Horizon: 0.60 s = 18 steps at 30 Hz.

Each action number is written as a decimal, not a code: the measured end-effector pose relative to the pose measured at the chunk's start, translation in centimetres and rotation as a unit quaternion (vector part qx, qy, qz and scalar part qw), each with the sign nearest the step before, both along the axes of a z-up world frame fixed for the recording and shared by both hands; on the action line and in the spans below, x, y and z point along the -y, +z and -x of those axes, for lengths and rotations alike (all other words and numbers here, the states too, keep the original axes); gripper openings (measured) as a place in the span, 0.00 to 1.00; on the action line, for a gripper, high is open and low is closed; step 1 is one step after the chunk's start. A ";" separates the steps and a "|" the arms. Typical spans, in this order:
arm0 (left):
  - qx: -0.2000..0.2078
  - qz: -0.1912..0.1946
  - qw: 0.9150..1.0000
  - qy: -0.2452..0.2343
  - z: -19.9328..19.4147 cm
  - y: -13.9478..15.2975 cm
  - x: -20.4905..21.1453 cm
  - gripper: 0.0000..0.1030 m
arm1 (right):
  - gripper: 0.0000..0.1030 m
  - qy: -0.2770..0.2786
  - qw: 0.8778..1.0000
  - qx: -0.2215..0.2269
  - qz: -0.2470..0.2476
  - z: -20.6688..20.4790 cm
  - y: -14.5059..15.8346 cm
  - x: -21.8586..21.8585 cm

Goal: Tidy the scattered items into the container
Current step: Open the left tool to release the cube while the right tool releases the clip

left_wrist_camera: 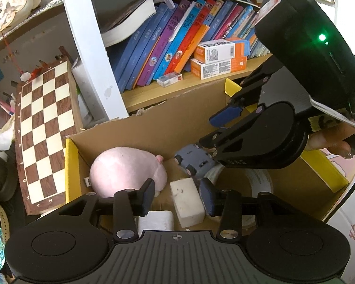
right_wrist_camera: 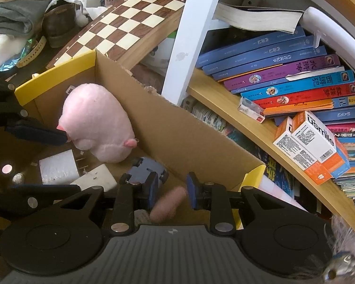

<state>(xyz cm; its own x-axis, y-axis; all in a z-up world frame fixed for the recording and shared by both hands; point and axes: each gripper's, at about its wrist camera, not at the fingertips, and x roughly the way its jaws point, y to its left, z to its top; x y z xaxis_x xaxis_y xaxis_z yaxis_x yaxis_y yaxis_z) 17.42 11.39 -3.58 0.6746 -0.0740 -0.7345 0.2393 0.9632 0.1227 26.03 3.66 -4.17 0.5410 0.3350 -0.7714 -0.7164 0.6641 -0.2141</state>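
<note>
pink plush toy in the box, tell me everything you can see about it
The pink plush toy is a rounded, fuzzy, pale pink soft animal with small darker pink nubs sticking out, one near its lower end. It lies on the floor of the cardboard box, in the corner by the yellow-edged flap, leaning against the back wall. A white foam block sits just in front of it and the grey toy car lies close beside it. Neither hand-held gripper touches it.

We are looking past our matt black plastic left gripper (left_wrist_camera: 176, 197) at a fuzzy pink plush toy (left_wrist_camera: 127, 169) lying inside the rough brown cardboard box (left_wrist_camera: 153, 127) ahead.
</note>
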 end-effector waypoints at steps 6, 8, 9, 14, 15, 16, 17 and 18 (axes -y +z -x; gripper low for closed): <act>0.015 0.000 1.000 0.003 0.7 0.9 0.0 0.43 | 0.27 -0.003 1.000 0.015 -0.014 1.0 1.7 0.5; 0.022 0.000 1.000 0.003 1.1 1.4 0.1 0.43 | 0.27 -0.004 1.000 0.021 -0.021 1.6 2.5 0.6; 0.027 -0.001 1.000 0.004 1.4 1.7 0.1 0.43 | 0.27 -0.004 0.999 0.024 -0.024 1.9 2.9 0.7; 0.049 -0.001 0.999 0.010 2.6 3.2 0.3 0.43 | 0.28 -0.010 0.998 0.038 -0.044 3.4 4.9 1.5; 0.053 -0.001 0.999 0.011 3.0 3.5 0.4 0.43 | 0.29 -0.012 0.998 0.040 -0.049 3.7 5.3 1.7; 0.057 -0.001 0.998 0.012 3.3 3.8 0.4 0.44 | 0.30 -0.015 0.998 0.042 -0.054 4.0 5.7 1.9; 0.061 0.000 0.998 0.013 3.7 4.1 0.4 0.46 | 0.31 -0.018 0.997 0.045 -0.059 4.4 6.2 2.2; 0.065 -0.001 0.998 0.015 4.1 4.4 0.5 0.50 | 0.33 -0.021 0.997 0.048 -0.064 4.7 6.6 2.6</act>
